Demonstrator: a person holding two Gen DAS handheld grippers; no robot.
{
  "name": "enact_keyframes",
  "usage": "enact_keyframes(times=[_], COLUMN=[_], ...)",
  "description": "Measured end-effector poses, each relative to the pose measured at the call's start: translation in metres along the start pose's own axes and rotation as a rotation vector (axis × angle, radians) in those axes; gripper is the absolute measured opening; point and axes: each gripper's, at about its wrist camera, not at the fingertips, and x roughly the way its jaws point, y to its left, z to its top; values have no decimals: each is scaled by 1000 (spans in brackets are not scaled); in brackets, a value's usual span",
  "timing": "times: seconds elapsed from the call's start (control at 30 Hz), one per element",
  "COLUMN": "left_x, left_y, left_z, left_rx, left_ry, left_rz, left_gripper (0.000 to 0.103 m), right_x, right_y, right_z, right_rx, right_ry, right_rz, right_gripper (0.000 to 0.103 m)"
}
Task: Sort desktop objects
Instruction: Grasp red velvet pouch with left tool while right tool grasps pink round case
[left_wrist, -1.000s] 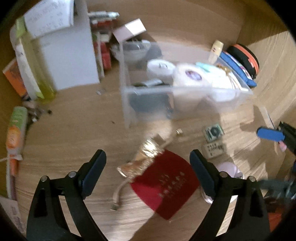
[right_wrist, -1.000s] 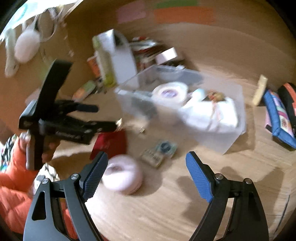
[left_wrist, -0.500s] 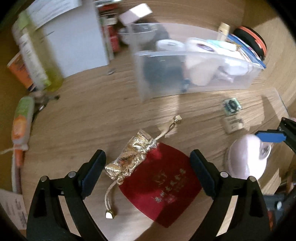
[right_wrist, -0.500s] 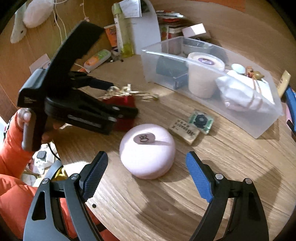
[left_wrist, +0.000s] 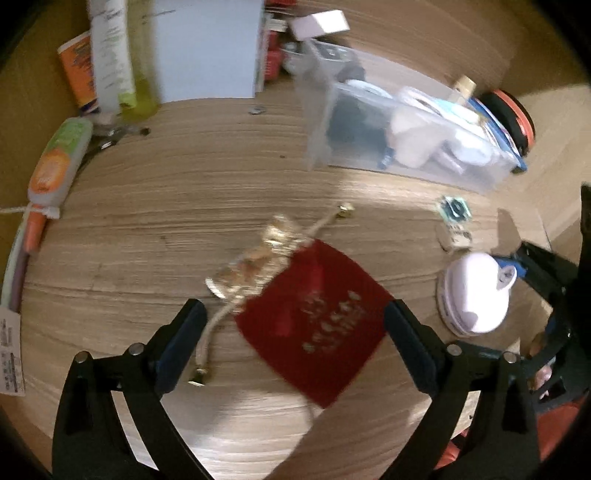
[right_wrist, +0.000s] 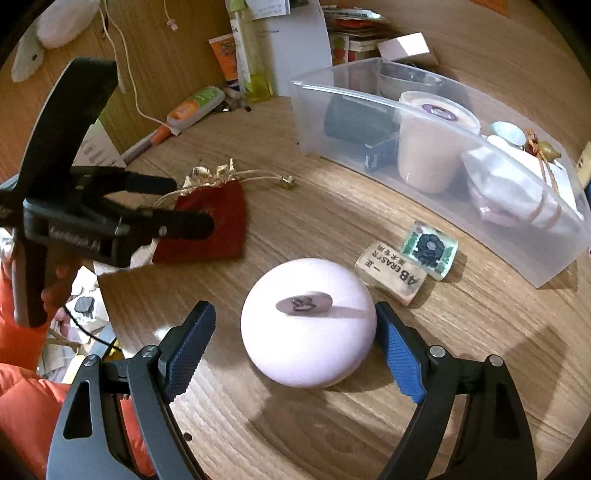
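Right claw (right_wrist: 291, 332) spread around pink puck (right_wrist: 308, 323), pads apart from it; left claw (left_wrist: 293, 332) spread over red pouch (left_wrist: 314, 317). Only right view shows eraser (right_wrist: 391, 271) at puck's 2 o'clock.

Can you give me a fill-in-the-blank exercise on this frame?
1. The right gripper is open, its fingers on either side of the pink round ____.
2. The left gripper is open over the red ____, which has a gold top.
3. Beside the eraser lies a small tile printed with a black ____.
4. The paper roll stands inside the clear ____.

Missing words: case; pouch; flower; bin
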Motion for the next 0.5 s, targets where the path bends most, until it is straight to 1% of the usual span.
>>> enact_keyframes(times=[0.03, 0.07, 0.13, 0.3, 0.43, 0.5], left_x=[2, 5, 9, 15, 21, 25], left_y=[-5, -12, -20, -33, -42, -48], left_z=[0, 1, 2, 7, 16, 20], left_rx=[20, 47, 77, 111, 132, 149], left_ry=[-1, -3, -14, -43, -38, -44], left_rz=[11, 33, 47, 24, 3, 8], left_gripper=[100, 100, 100, 100, 100, 100], right_x=[-1, -1, -1, -11, -26, -34], right_y=[0, -1, -2, -7, -14, -18], right_z=[0, 0, 0, -7, -10, -10], right_rx=[0, -1, -9, -6, 12, 22], right_ry=[-5, -10, -15, -41, -78, -96], right_rz=[-6, -15, -33, -72, -93, -109], right_gripper=[79, 69, 61, 61, 61, 61])
